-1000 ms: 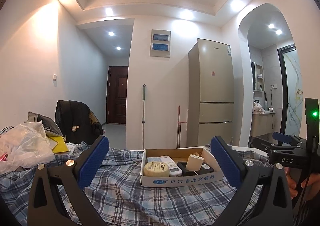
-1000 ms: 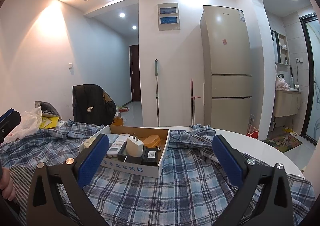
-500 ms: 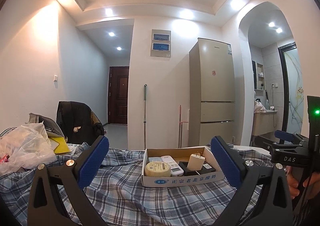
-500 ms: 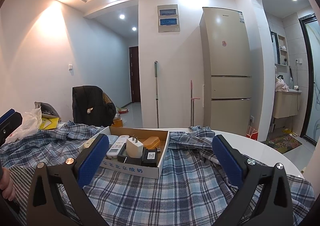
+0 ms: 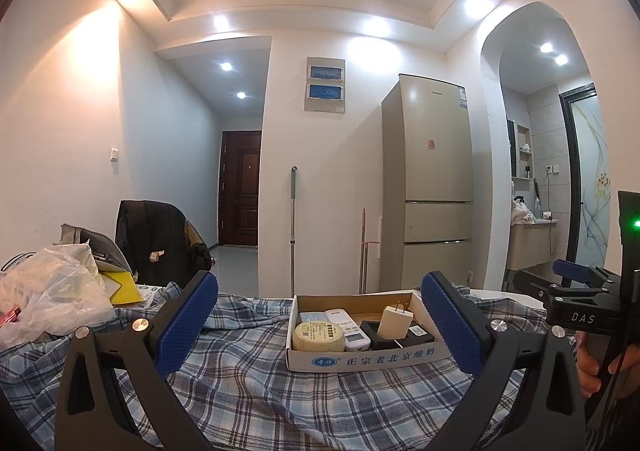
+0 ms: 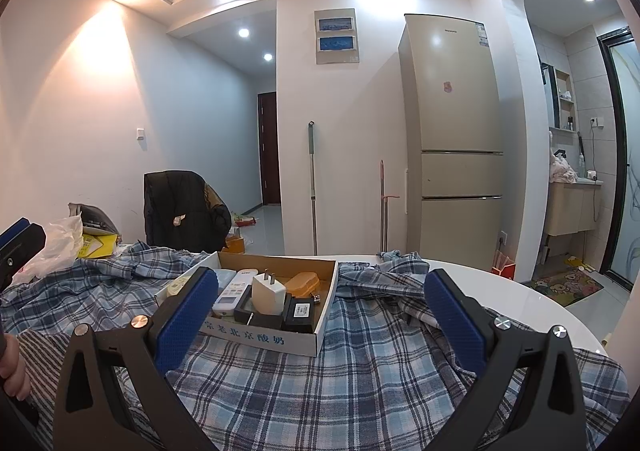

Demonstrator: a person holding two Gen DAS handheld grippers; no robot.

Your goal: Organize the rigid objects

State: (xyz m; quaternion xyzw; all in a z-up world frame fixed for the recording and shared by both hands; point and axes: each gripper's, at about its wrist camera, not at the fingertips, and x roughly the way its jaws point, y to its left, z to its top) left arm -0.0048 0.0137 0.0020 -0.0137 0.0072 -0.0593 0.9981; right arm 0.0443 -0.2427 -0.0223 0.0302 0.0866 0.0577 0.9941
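Note:
A shallow cardboard box [image 5: 362, 360] [image 6: 264, 339] sits on a blue plaid cloth [image 5: 256, 383] [image 6: 360, 371]. In it lie a round cream tin [image 5: 318, 336], a white remote [image 5: 347, 329] [image 6: 234, 291], a white plug adapter [image 5: 395, 322] [image 6: 269, 293], black blocks [image 6: 298, 315] and an orange case [image 6: 303, 283]. My left gripper [image 5: 318, 325] is open and empty, held back from the box. My right gripper [image 6: 320, 321] is open and empty, also short of the box. The right gripper shows at the edge of the left wrist view [image 5: 576, 291].
A crumpled plastic bag [image 5: 52, 299] and yellow paper [image 5: 120, 283] lie at the left on the cloth. A chair with a dark jacket [image 5: 160, 239] stands behind. The bare white round table edge [image 6: 500, 291] shows at right. A fridge [image 6: 452, 139] stands beyond.
Both views have tilted slightly upward, so the box sits a little lower in frame. Both grippers stay open and nothing in the box has moved.

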